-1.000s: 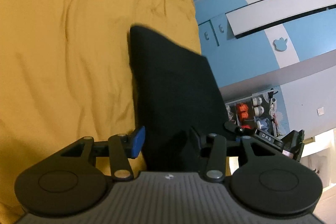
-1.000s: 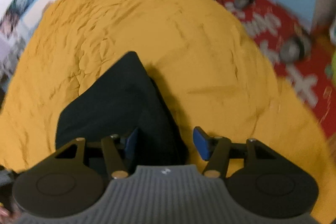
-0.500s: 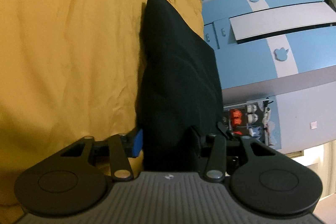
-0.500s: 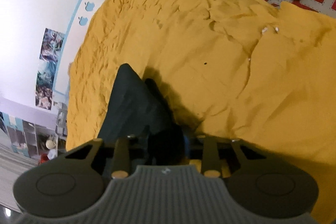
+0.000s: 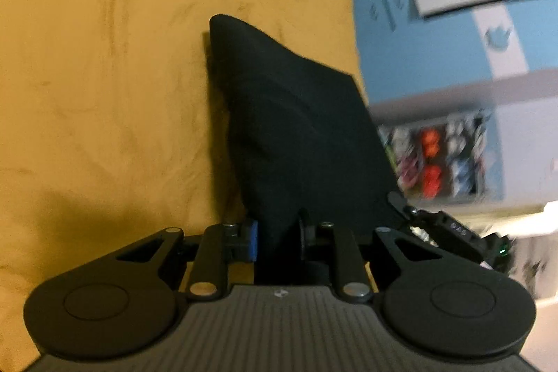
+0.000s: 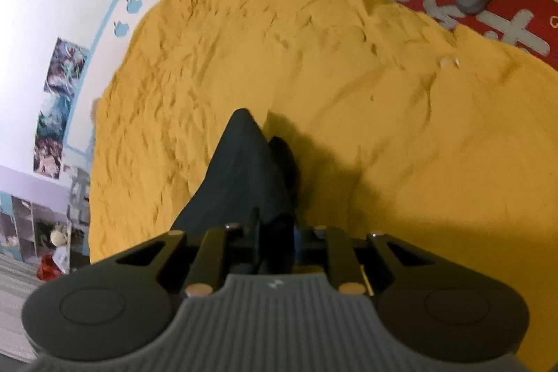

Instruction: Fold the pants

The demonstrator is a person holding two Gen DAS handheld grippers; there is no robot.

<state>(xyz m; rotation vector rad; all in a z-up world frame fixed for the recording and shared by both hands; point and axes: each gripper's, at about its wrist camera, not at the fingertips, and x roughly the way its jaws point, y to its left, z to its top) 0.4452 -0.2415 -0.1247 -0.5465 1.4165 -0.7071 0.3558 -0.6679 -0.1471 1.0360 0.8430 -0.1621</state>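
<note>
1. Two tongs now pinch the pants: the left gripper (image 5: 277,239) has its jaws clamped on black cloth, and the right gripper (image 6: 275,237) has them drawn tight on a bunched edge of the same garment.
2. A second ago the right jaws stood wide, with cloth at one finger only; half a second ago they had closed, and they remain so.
3. The pants (image 5: 296,128) hang from both grips as a dark panel, lifted over the bedspread (image 5: 104,75); whether the far corner touches the spread I cannot tell.
4. In the right view the pants (image 6: 240,176) taper to a point above the bedspread (image 6: 314,58), throwing a shadow beside them.
5. The left view is blurred, so the hands seem to be moving.
6. My reading: the garment is secured at both ends and mid-carry, ready to be laid over for a fold.
</note>
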